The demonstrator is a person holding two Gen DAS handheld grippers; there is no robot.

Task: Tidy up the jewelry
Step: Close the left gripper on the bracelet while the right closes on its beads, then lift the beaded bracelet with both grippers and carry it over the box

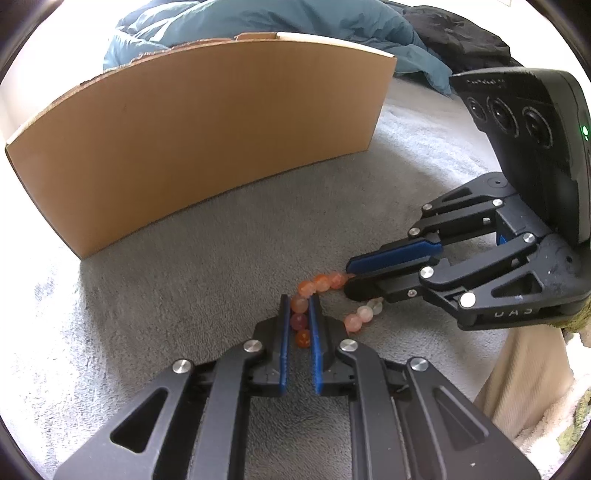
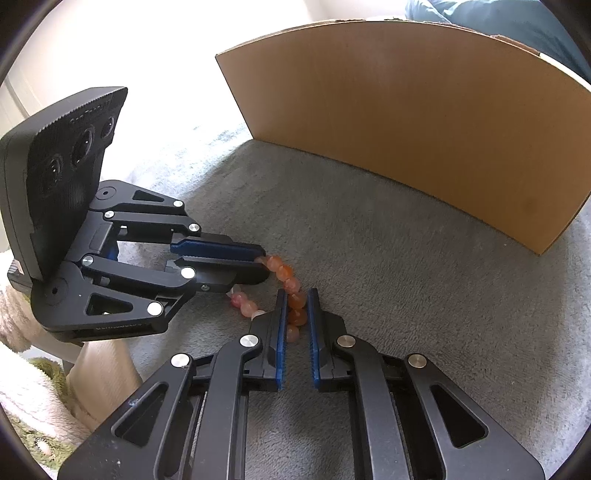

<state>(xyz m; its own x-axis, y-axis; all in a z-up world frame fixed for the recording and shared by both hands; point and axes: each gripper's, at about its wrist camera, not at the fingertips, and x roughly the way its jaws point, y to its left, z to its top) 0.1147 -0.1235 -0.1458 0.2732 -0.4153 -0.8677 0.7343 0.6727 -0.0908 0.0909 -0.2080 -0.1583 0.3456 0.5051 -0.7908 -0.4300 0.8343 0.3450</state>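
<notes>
A bracelet of orange and pink beads [image 1: 320,283] lies on the grey fleece; it also shows in the right wrist view [image 2: 285,275]. My left gripper [image 1: 299,299] is shut on one side of the bracelet, beads pinched between its blue pads. My right gripper [image 2: 297,293] is shut on the opposite side of the bracelet. In the left wrist view the right gripper [image 1: 349,277] comes in from the right. In the right wrist view the left gripper [image 2: 263,264] comes in from the left. The bracelet is stretched between them, low over the fleece.
A brown cardboard box [image 1: 207,136] stands upright behind the bracelet, seen also in the right wrist view [image 2: 424,122]. A blue-green quilt [image 1: 266,22] and dark clothing [image 1: 458,37] lie beyond it. A beige cloth [image 1: 524,380] lies at the right.
</notes>
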